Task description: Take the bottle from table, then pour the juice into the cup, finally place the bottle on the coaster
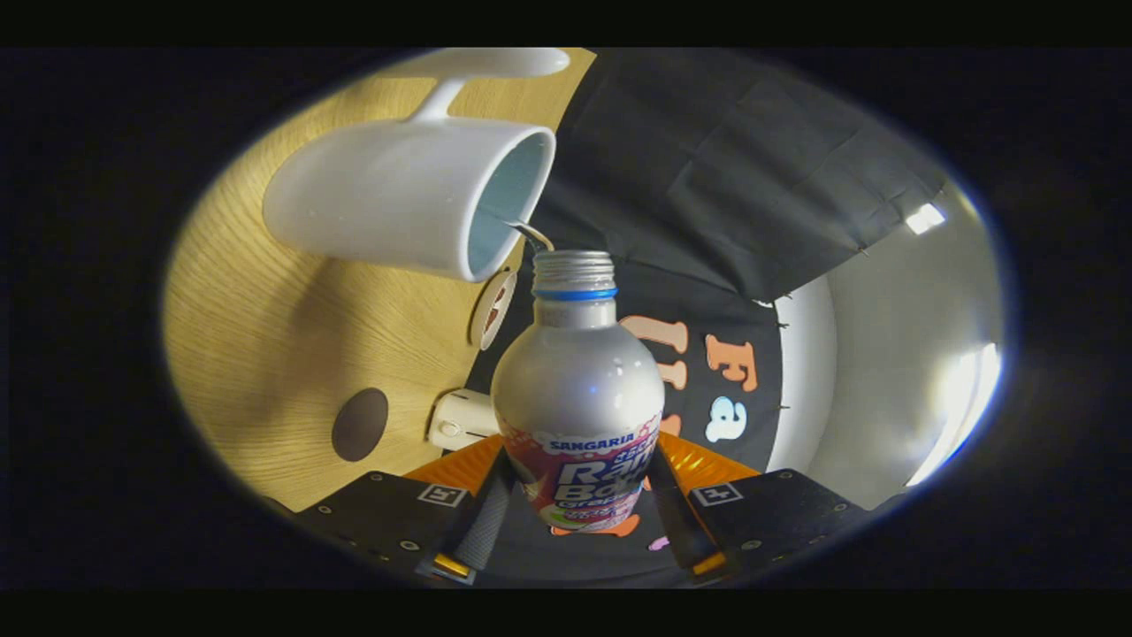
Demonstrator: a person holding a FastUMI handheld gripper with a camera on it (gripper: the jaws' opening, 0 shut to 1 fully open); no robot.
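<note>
The worktop point(265, 354) was a light wood-grain surface, seen tilted in the gripper view. Four items lay directly on it. A white cup point(398, 199) with a handle stood on the wood, its open mouth beside the worktop's edge at the black booth wall. A round coaster point(492, 309) with a pale face lay at that same edge, just beside the cup's rim. A dark brown round disc point(360, 425) lay flat on the wood, apart from the cup. A small white block point(462, 419) sat near the disc, against the worktop's edge. The cup cast a soft shadow across the grain.
</note>
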